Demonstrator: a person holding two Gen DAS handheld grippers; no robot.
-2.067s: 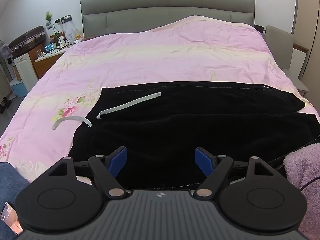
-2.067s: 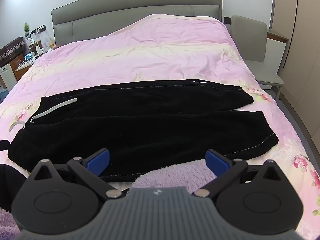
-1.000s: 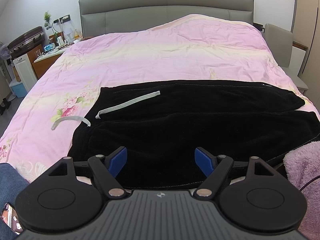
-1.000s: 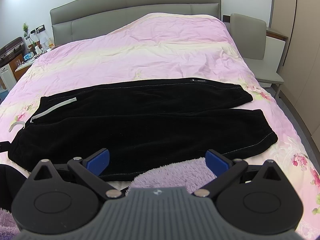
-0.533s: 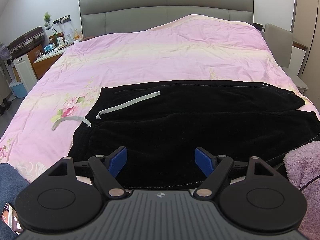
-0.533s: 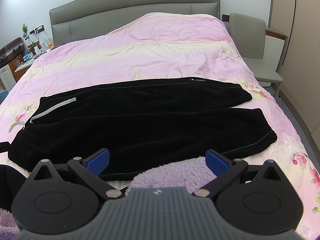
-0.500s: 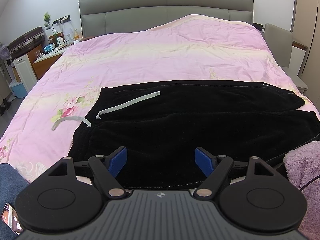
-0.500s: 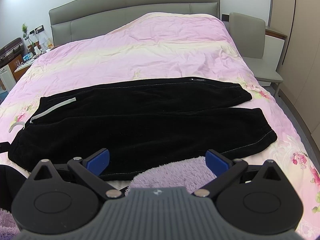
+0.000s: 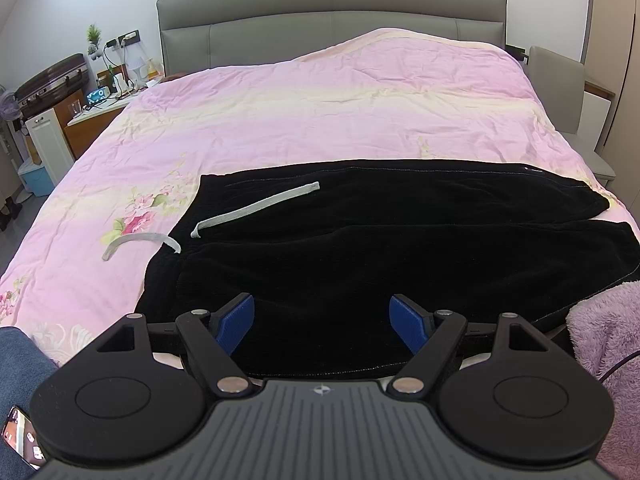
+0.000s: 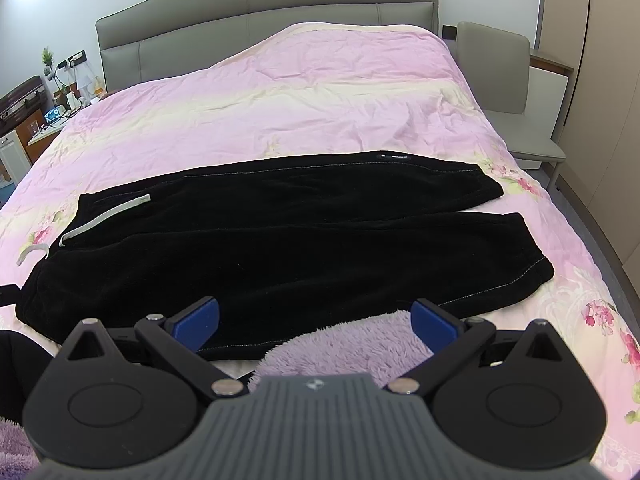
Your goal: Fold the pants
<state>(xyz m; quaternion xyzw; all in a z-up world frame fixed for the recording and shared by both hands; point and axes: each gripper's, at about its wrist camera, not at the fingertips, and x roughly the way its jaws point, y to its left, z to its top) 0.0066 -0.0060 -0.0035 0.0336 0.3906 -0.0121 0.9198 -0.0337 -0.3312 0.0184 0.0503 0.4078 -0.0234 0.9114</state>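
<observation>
Pants (image 9: 400, 248) of black fleece lie flat across the pink floral duvet (image 9: 320, 112) on the bed, waistband toward the left and both legs running out to the right, the far leg and the near leg side by side with a shallow seam between them. One grey drawstring (image 9: 256, 210) rests on the waistband; the other trails off onto the duvet.

Very little has changed over the last two seconds: the garment has not moved, and both views have shifted only slightly, the right one edging a touch closer and higher. That suggests the fold has not begun and the person is lining up.

Left gripper (image 9: 322, 318) hovers over the near edge by the waist, its blue fingers (image 9: 236, 322) spread wide with nothing between them. Right gripper (image 10: 316, 322) hangs above the near edge further along the legs, fingers likewise apart and empty, with a purple fuzzy sleeve (image 10: 352, 344) just under it.

A likely first move is pinching the near leg's edge at both points and carrying it over the far leg.
</observation>
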